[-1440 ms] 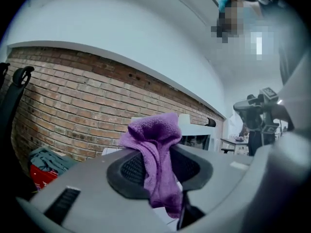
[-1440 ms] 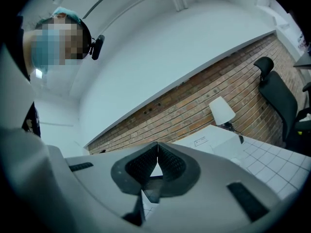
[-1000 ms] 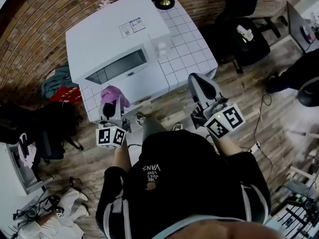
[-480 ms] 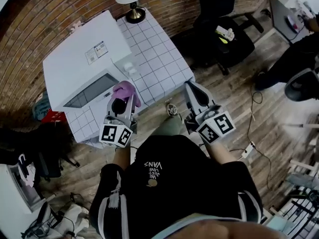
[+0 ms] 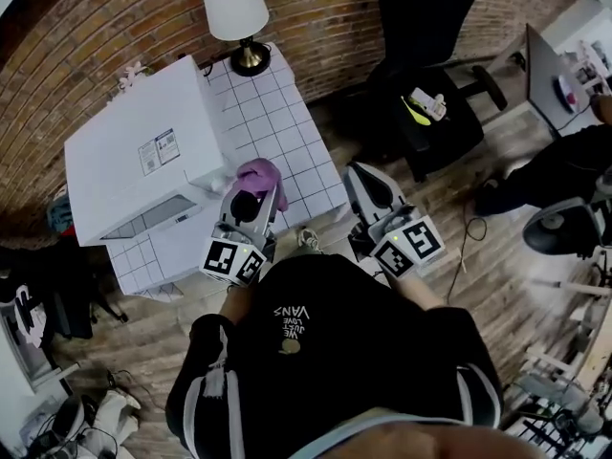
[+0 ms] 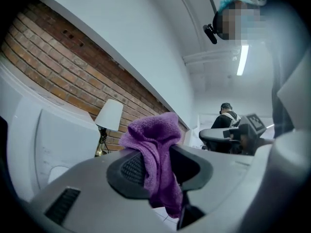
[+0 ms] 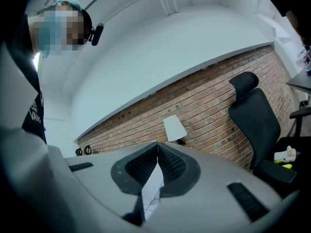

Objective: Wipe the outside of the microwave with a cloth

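The white microwave (image 5: 134, 161) stands on the white tiled table (image 5: 277, 122), seen from above in the head view, and its side wall (image 6: 53, 144) fills the left of the left gripper view. My left gripper (image 5: 251, 195) is shut on a purple cloth (image 5: 260, 173), which bunches above the jaws (image 6: 155, 154), just off the microwave's right front corner. My right gripper (image 5: 361, 182) is shut with nothing in it, held off the table's right front corner (image 7: 156, 152).
A lamp with a white shade (image 5: 233, 8) stands at the back of the table. A black office chair (image 5: 430, 65) is to the right, with a seated person (image 5: 564, 165) further right. Bags and clutter (image 5: 57, 285) lie on the wooden floor at the left.
The view has swung left, so the microwave now sits further left. My left gripper with the cloth has gone from the door front to the microwave's right side. The right gripper stayed shut.
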